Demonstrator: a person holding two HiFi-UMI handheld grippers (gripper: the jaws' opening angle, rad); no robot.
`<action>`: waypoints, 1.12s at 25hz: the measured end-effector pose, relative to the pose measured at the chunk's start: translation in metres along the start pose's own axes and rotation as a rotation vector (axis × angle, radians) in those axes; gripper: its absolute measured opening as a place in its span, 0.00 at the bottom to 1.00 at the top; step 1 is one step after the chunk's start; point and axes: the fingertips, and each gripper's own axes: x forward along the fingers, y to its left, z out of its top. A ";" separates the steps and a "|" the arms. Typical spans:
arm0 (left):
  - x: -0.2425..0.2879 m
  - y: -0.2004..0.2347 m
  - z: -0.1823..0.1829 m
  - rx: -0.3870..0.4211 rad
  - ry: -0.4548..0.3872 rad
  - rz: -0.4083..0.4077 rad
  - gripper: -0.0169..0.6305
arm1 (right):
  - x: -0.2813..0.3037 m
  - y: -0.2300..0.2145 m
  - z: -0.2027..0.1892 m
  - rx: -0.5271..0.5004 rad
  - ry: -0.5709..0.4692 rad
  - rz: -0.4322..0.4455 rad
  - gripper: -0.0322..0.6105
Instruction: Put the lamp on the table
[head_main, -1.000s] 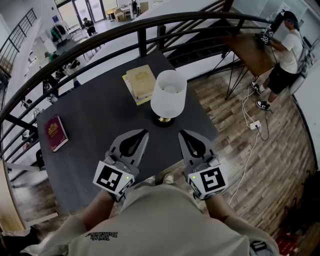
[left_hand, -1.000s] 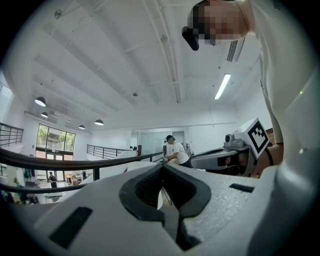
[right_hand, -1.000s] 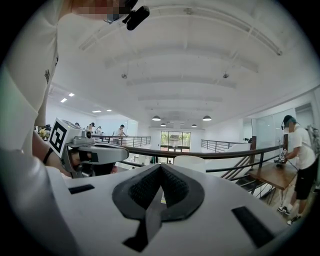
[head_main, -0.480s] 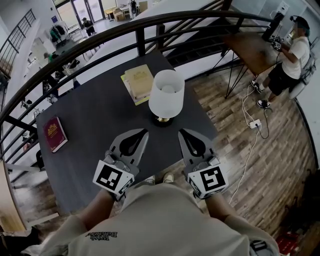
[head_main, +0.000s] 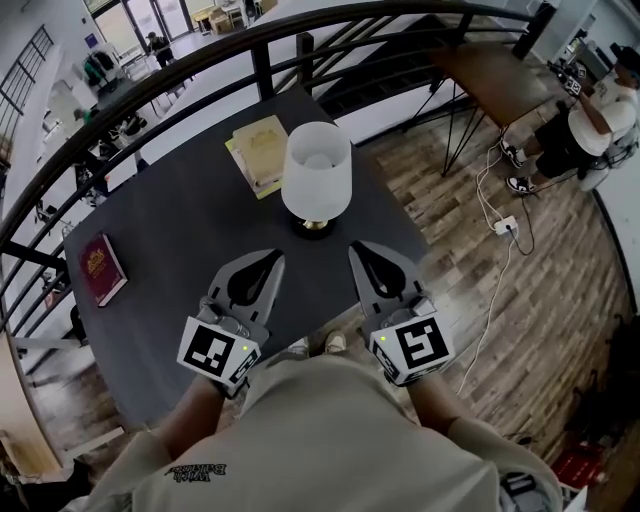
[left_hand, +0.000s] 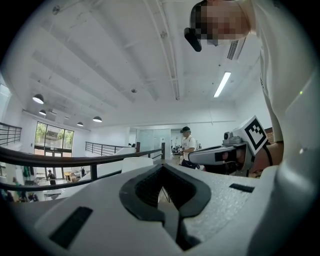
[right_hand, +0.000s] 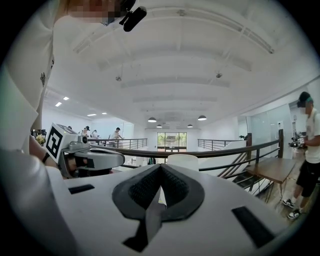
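Dark table (head_main: 170, 220) is bearing the lamp (head_main: 316, 170), whose shade is hiding its stem and most of its base. Both the left gripper (head_main: 272, 258) and right gripper (head_main: 357, 248) are hovering with jaws pressed together, holding nothing, at the lamp's seven and five o'clock. Stacked books (head_main: 258, 150) are lying at its eleven o'clock.

Wood floor (head_main: 560, 300), dark railing (right_hand: 226, 151), white ceiling (right_hand: 175, 65); perhaps a mezzanine.

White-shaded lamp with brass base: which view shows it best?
Head view: the whole white-shaded lamp, shade and brass base, on the dark table. Both gripper views show only its shade top above their jaws.
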 end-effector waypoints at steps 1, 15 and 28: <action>0.000 0.000 0.000 -0.002 0.000 0.001 0.03 | 0.000 0.000 0.000 0.001 -0.001 -0.001 0.05; 0.011 -0.007 -0.006 0.005 0.016 -0.014 0.03 | -0.003 -0.006 -0.002 0.004 0.000 0.003 0.05; 0.017 -0.010 -0.002 0.009 0.021 -0.012 0.03 | -0.002 -0.008 0.001 -0.004 -0.005 0.023 0.05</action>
